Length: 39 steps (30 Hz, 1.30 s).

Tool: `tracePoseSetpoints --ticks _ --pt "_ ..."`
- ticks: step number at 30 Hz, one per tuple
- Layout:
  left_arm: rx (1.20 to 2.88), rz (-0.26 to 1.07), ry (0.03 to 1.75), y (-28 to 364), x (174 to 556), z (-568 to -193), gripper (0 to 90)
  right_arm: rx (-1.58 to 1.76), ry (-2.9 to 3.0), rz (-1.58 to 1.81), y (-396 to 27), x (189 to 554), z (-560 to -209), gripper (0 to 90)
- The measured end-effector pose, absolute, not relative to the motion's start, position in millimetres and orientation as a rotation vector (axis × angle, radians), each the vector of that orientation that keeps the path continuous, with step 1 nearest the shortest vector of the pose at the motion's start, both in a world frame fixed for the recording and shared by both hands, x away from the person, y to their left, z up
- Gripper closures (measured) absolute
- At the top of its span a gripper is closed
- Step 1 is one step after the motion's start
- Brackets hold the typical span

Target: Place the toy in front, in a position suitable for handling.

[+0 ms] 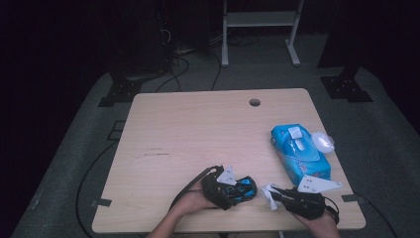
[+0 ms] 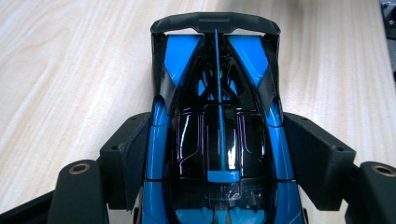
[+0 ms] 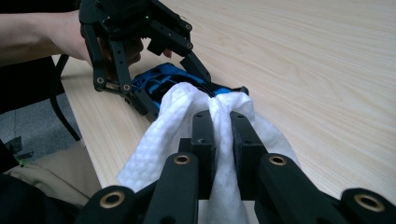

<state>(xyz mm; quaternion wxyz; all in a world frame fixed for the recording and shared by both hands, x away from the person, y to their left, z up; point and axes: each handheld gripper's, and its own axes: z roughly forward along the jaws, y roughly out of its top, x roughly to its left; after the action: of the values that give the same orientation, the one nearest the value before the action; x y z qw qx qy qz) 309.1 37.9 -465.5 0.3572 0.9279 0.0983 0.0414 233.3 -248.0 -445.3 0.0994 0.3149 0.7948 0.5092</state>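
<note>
Toy car near the table's front edge, flanked by the left gripper, pads seemingly touching; wipe pinched tight in the right gripper; hard wiping could skid it loose.

You've got a glossy blue-and-black plastic toy car with a thin blue centre stripe, mid-frame in the left gripper view. Your white dimple-textured wet wipe sits mid-frame in the right gripper view. Blue plastic wipes pack, white lid, right of frame. Pale wood-grain table.
</note>
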Motion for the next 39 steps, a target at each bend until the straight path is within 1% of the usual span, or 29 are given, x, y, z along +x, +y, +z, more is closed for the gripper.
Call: tracePoseSetpoints --ticks 7,9,10,13,14,15,23,29,31,34,35,36,37,38,39 --pt "2.407 0.131 0.256 36.2 322.6 -455.7 27.4 0.957 2.332 1.501 -255.4 235.8 -446.8 81.4" --pt "2.406 0.164 0.280 35.4 337.2 -447.6 27.3 0.984 2.318 1.488 -260.0 237.3 -447.2 81.5" --pt "2.406 0.164 0.280 35.4 337.2 -447.6 27.3 0.984 2.318 1.488 -260.0 237.3 -447.2 81.5" --pt "2.400 0.187 0.309 37.2 357.2 -442.5 27.3 1.021 2.302 1.460 -265.5 240.6 -448.2 81.5" --pt "2.400 0.187 0.309 37.2 357.2 -442.5 27.3 1.027 2.296 1.455 -266.1 241.5 -448.4 81.5" --pt "2.420 0.207 0.334 37.4 365.2 -444.6 27.4 1.034 2.295 1.452 -266.2 242.2 -448.5 81.5" --pt "2.435 0.216 0.433 40.3 392.6 -450.6 27.3 1.040 2.337 1.387 -260.0 246.1 -454.8 81.4" --pt "2.475 0.194 0.453 39.4 396.5 -459.8 27.2 1.071 2.363 1.312 -260.0 248.1 -460.3 81.0" --pt "2.453 0.175 0.473 41.7 396.9 -461.9 27.0 1.089 2.360 1.298 -262.1 249.6 -462.1 80.6" --pt "2.452 0.171 0.479 43.3 396.5 -462.1 26.6 1.131 2.345 1.271 -265.6 251.7 -464.8 76.9" --pt "2.454 0.180 0.473 43.5 395.9 -461.9 25.9 1.142 2.338 1.260 -266.6 252.9 -466.0 73.6" --pt "2.454 0.180 0.473 43.5 395.9 -461.9 23.7 1.142 2.338 1.260 -266.6 252.9 -466.0 73.6" --pt "2.441 0.191 0.477 43.8 393.9 -460.6 22.3 1.175 2.326 1.242 -268.5 255.2 -467.7 67.2" --pt "2.436 0.197 0.480 44.1 393.0 -459.8 21.0 1.191 2.319 1.239 -269.5 256.0 -467.8 64.6" --pt "2.436 0.197 0.480 44.1 393.0 -459.8 19.7 1.191 2.319 1.239 -269.5 256.0 -467.8 64.6"
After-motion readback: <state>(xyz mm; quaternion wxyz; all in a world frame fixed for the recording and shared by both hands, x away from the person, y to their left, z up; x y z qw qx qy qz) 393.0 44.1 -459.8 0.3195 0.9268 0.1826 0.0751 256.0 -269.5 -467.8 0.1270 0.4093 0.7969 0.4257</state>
